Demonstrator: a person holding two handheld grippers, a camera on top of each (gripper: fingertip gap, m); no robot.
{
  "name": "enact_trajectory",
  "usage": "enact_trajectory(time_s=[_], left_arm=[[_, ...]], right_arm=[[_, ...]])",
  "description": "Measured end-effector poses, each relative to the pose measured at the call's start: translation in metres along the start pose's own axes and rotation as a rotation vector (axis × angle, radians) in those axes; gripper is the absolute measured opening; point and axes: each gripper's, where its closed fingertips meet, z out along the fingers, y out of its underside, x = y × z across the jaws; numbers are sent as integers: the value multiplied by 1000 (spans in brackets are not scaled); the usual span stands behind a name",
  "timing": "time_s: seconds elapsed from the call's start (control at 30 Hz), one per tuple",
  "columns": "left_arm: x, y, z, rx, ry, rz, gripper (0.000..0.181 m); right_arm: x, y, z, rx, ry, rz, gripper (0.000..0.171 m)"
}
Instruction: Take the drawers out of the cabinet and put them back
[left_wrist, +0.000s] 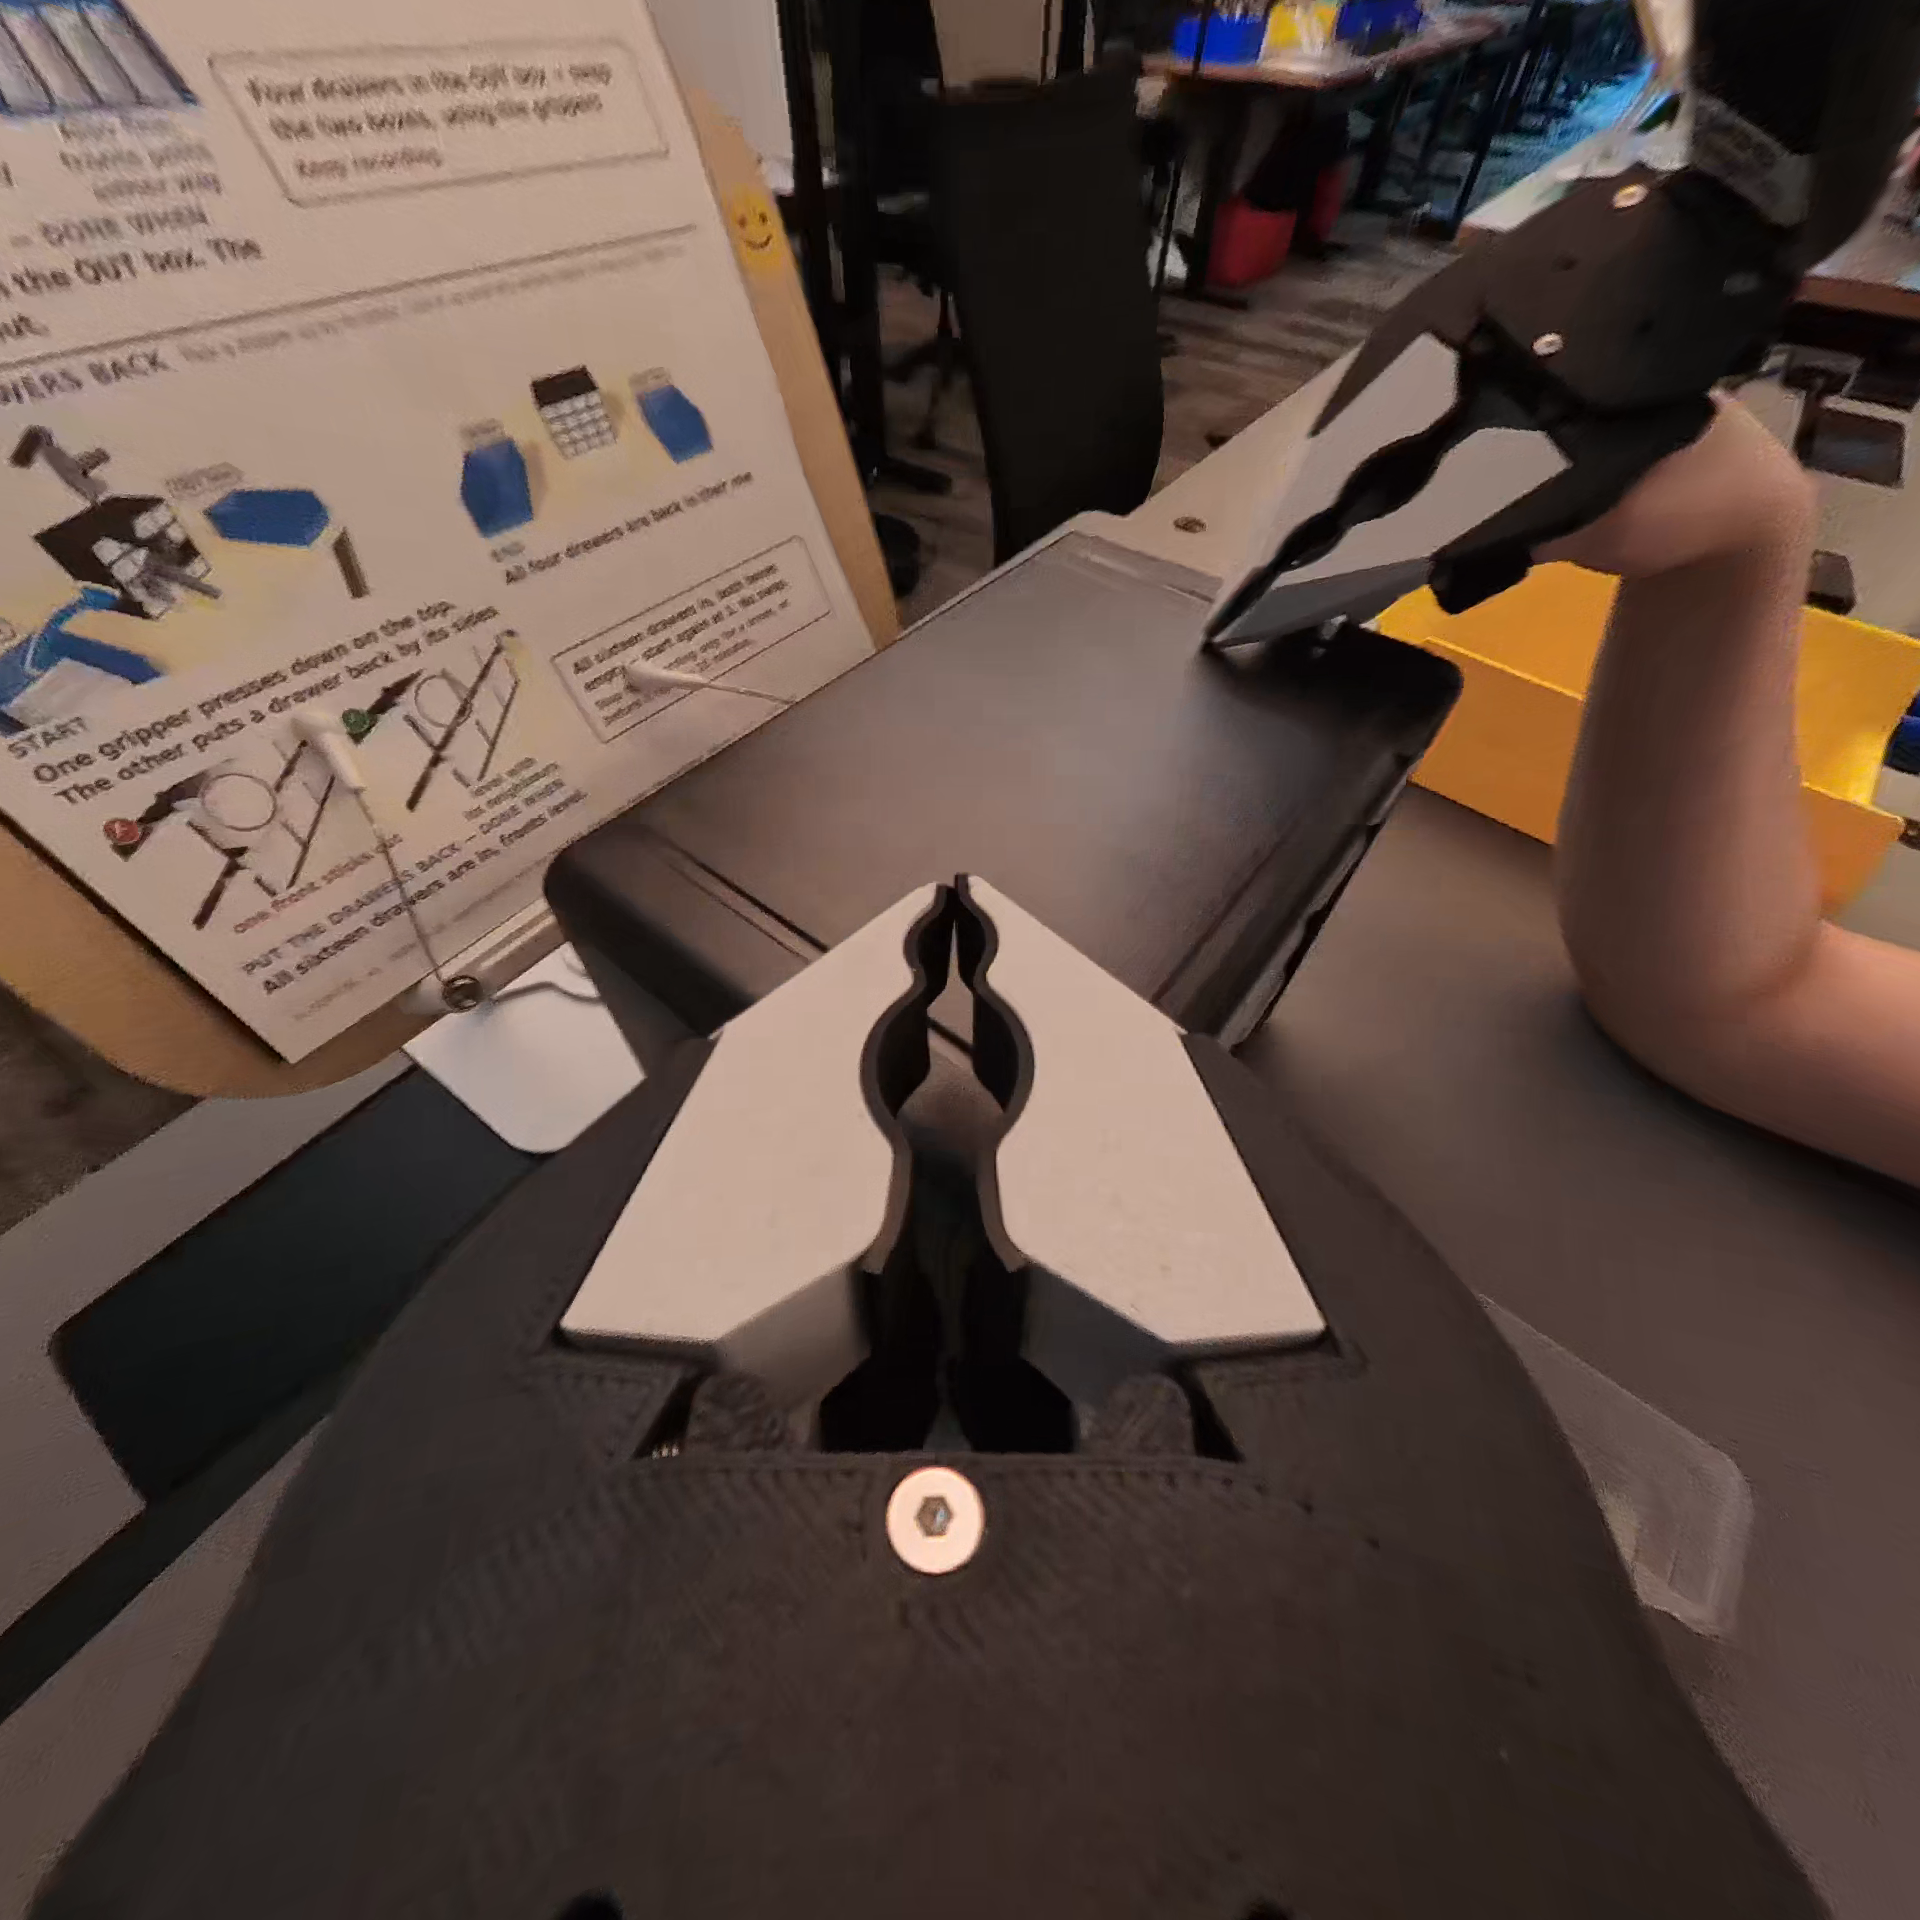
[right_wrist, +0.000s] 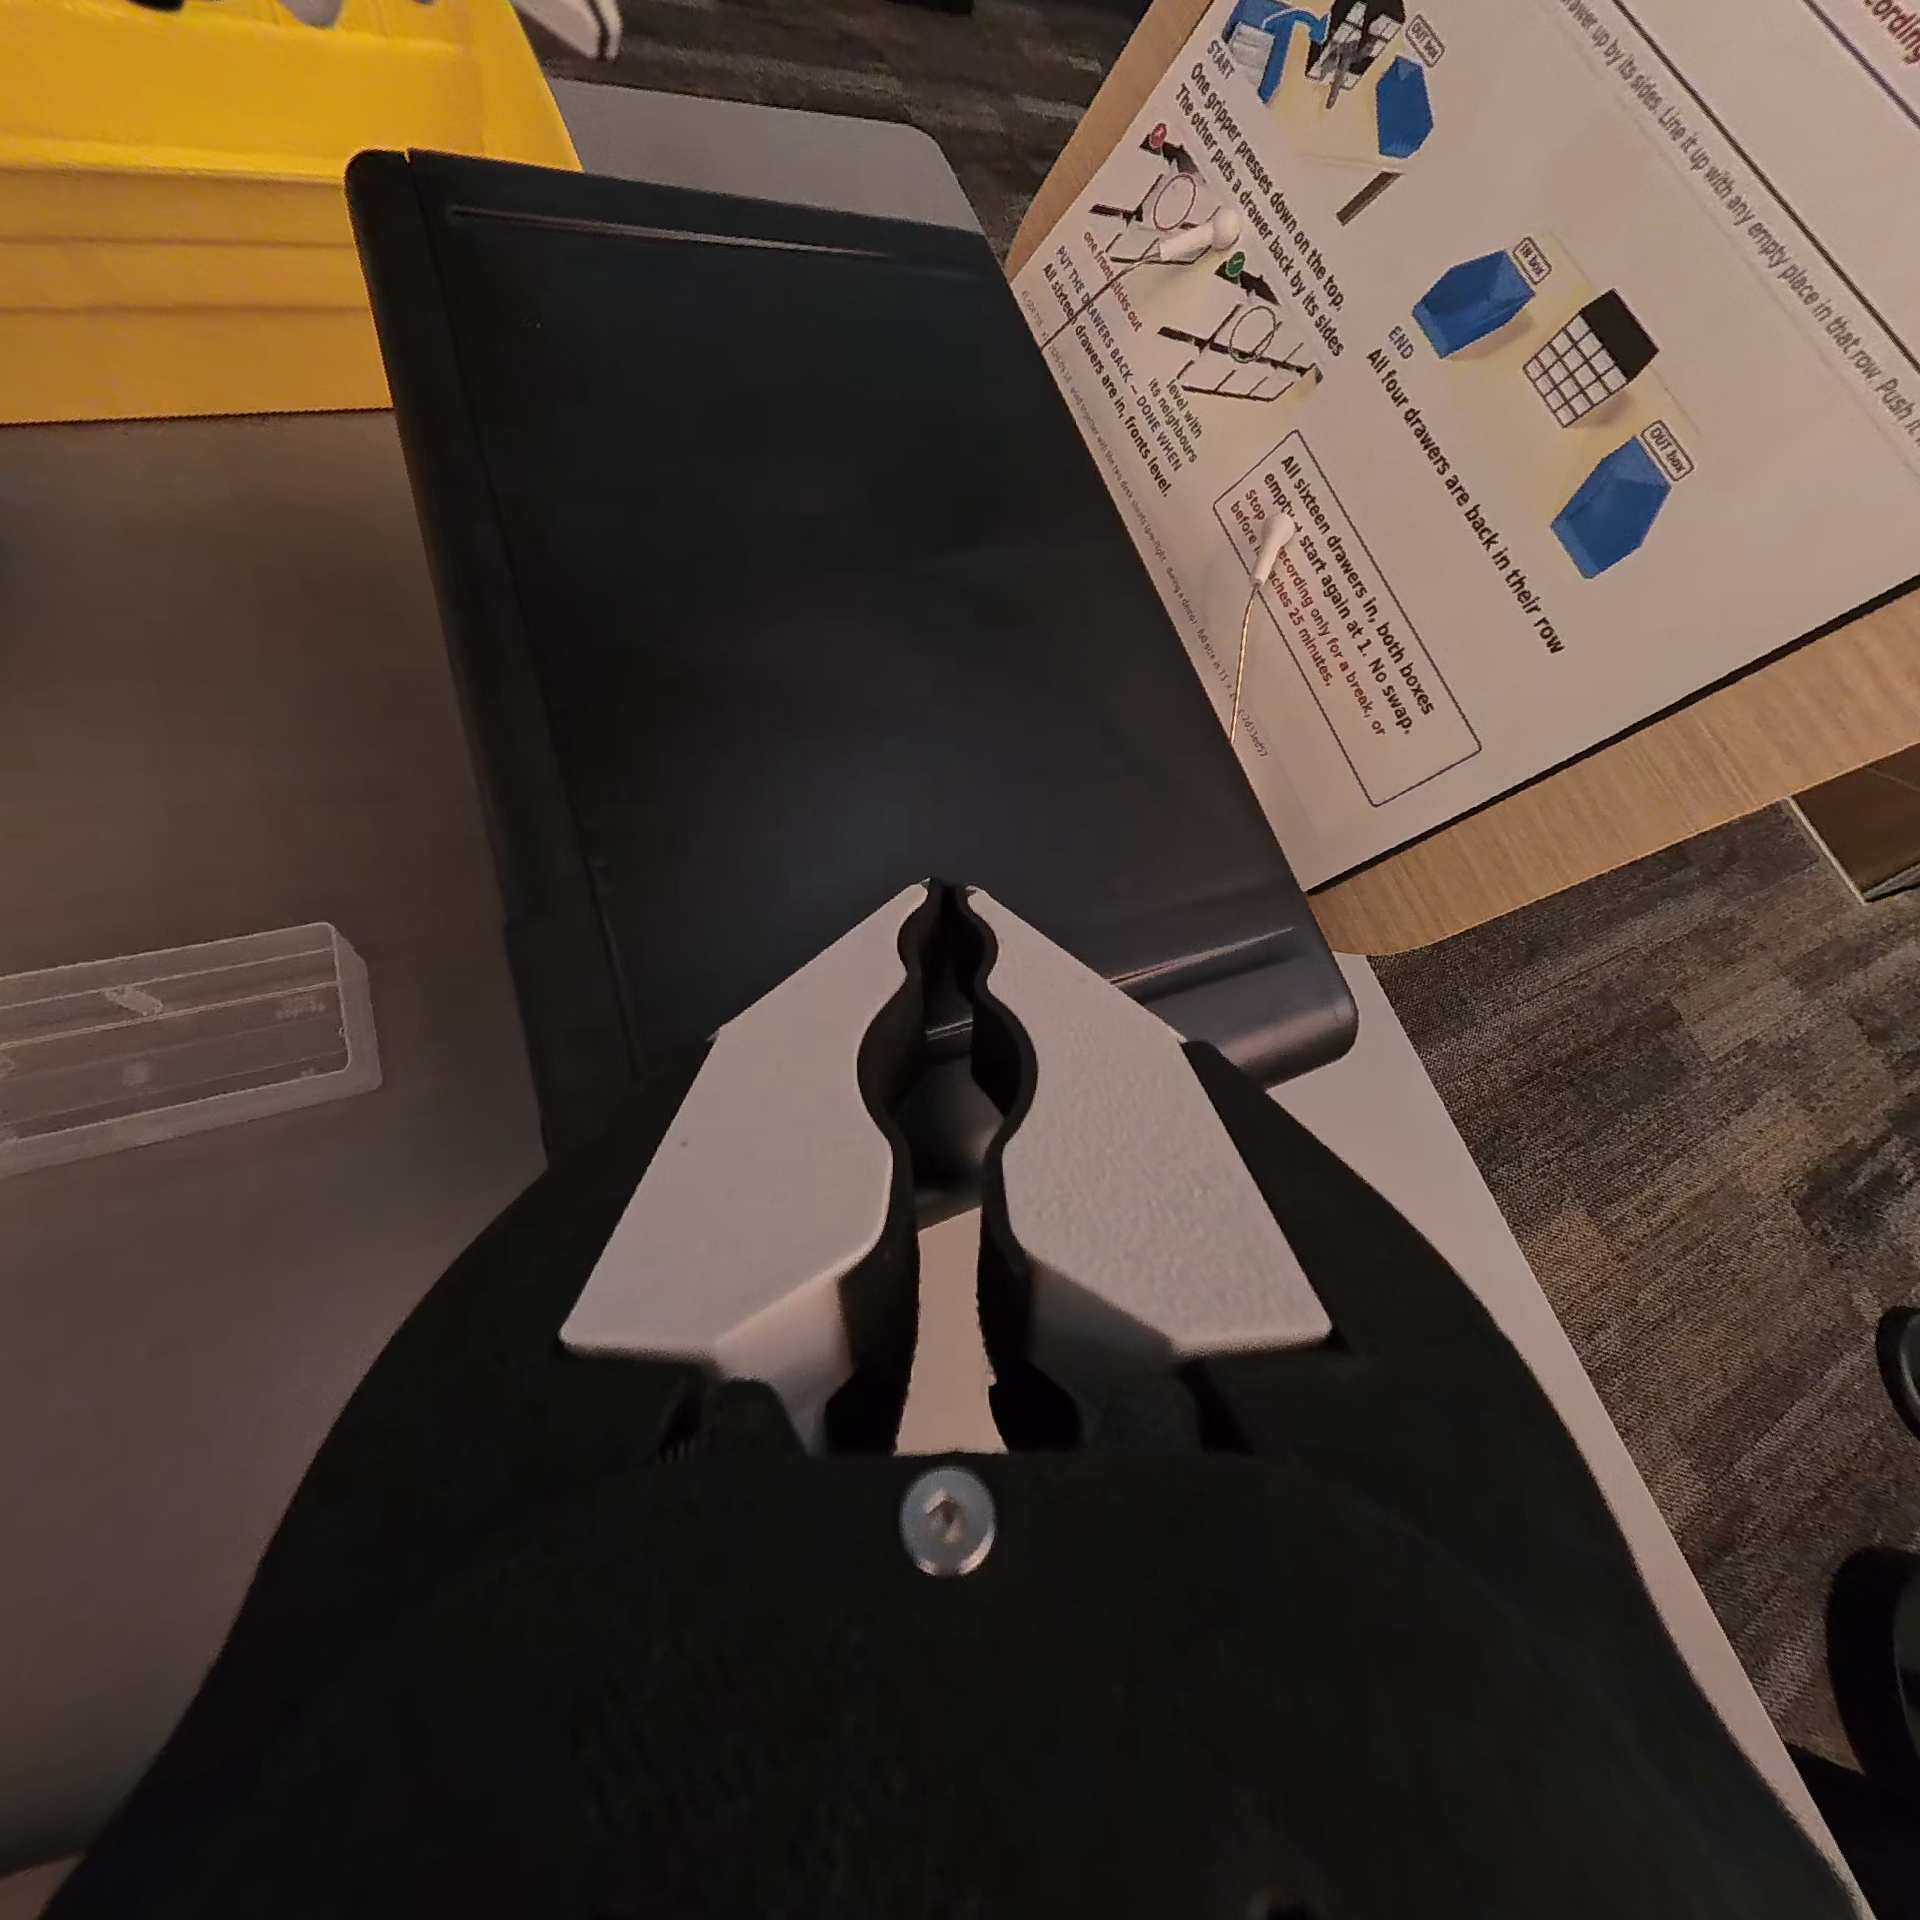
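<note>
The black cabinet (left_wrist: 1039, 748) is seen from above, so only its flat top shows and its drawers are hidden. My left gripper (left_wrist: 956, 894) is shut and empty, with its tips over the near edge of the cabinet top. My right gripper (left_wrist: 1221, 636) is shut and empty, with its tips down on the far right corner of the top. In the right wrist view the right gripper (right_wrist: 940, 894) sits over the cabinet top (right_wrist: 831, 571) near one end. A clear plastic drawer (right_wrist: 177, 1039) lies on the grey table to the left of the cabinet.
A yellow bin (left_wrist: 1558, 707) stands beside the cabinet and also shows in the right wrist view (right_wrist: 208, 208). An instruction poster on a wooden board (left_wrist: 364, 520) leans next to the cabinet. A person's forearm (left_wrist: 1704, 831) rests on the table at right. Chairs and desks stand behind.
</note>
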Motion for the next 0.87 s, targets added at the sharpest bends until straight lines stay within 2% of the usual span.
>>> enact_trajectory(time_s=[0.03, 0.13, 0.3, 0.37, 0.43, 0.53, 0.6, 0.77, 0.87], left_arm=[[-3, 0, 2, -17, 6, 6, 0], [7, 11, 12, -113, 117, 61, 0], [3, 28, 24, -249, 98, 183, 0], [3, 31, 22, -258, 96, 194, 0], [3, 31, 22, -251, 98, 189, 0], [3, 31, 21, -236, 120, 180, 0], [3, 31, 21, -225, 141, 167, 0], [3, 31, 21, -191, 196, 136, 0], [3, 31, 21, -181, 218, 112, 0]], right_arm=[[0, 0, 0, -1, 1, 2, 0], [1, 1, 0, -3, 7, 24, 0], [2, 2, -1, -10, 53, 24, 0], [5, -2, -2, -31, 142, -67, 1], [-2, -24, -10, 19, 253, -128, 8], [-56, -75, -25, 207, 325, -129, 20], [-99, -88, -27, 273, 378, -66, 37], [-203, -40, -10, 158, 550, 74, 57], [-246, 11, 4, 119, 632, 328, 87]])
